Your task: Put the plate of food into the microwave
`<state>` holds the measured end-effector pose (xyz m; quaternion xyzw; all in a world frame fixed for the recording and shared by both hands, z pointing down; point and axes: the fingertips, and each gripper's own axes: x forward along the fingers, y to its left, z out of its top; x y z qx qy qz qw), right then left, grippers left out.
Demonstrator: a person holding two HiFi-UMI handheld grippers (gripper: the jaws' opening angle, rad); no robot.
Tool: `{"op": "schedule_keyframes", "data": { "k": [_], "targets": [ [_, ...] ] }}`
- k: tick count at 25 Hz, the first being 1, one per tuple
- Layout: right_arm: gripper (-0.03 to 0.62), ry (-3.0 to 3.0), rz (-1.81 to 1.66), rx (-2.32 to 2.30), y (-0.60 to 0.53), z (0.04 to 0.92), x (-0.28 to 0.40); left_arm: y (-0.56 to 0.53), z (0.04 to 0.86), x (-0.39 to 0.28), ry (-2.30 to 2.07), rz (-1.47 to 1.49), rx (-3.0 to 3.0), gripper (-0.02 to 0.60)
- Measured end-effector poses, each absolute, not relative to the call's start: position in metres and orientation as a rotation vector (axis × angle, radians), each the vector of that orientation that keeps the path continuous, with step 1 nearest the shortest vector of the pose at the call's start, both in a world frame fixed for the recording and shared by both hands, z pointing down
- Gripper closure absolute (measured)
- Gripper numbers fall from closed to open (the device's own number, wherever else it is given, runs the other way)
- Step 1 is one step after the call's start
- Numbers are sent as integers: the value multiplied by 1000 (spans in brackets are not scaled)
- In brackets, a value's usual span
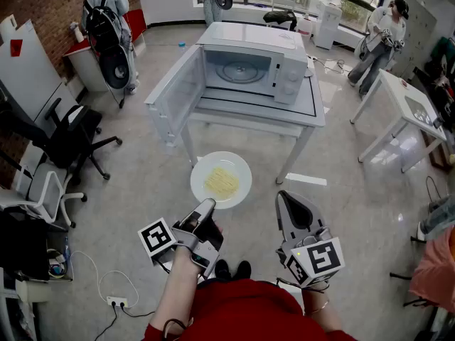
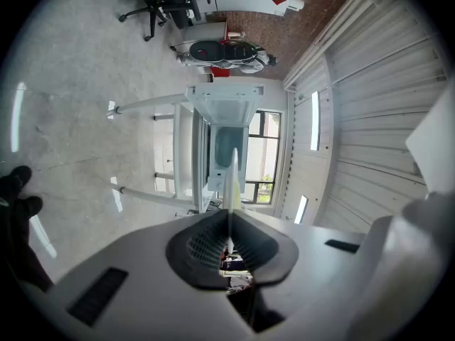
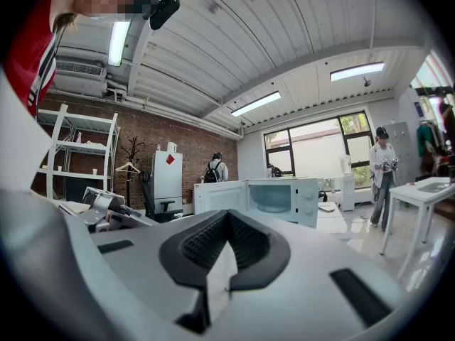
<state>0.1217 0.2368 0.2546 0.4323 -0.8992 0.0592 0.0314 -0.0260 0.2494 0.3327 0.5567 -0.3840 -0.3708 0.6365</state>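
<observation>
A white plate (image 1: 221, 180) with yellow food on it hangs level over the floor, in front of the table. My left gripper (image 1: 206, 209) is shut on its near rim. In the left gripper view the plate (image 2: 232, 180) shows edge-on as a thin white line pinched between the jaws of the left gripper (image 2: 229, 222). The white microwave (image 1: 249, 69) stands on the table (image 1: 316, 112) with its door (image 1: 176, 94) swung wide open to the left and its turntable bare. My right gripper (image 1: 288, 203) hovers right of the plate, apart from it, shut on nothing. The right gripper (image 3: 227, 219) faces the microwave (image 3: 274, 199).
Black office chairs (image 1: 67, 137) stand at the left. A second white table (image 1: 409, 112) stands at the right. People stand at the back left (image 1: 106, 20) and back right (image 1: 380, 38). A power strip (image 1: 117, 302) and cables lie on the floor near my feet.
</observation>
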Motion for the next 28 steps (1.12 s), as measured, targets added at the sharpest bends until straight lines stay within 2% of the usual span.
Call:
{"op": "schedule_keyframes", "data": {
  "k": [28],
  "targets": [
    [579,-2796,246,1311,254,270,149,250,335,-9,-898,-855,1263,558]
  ]
}}
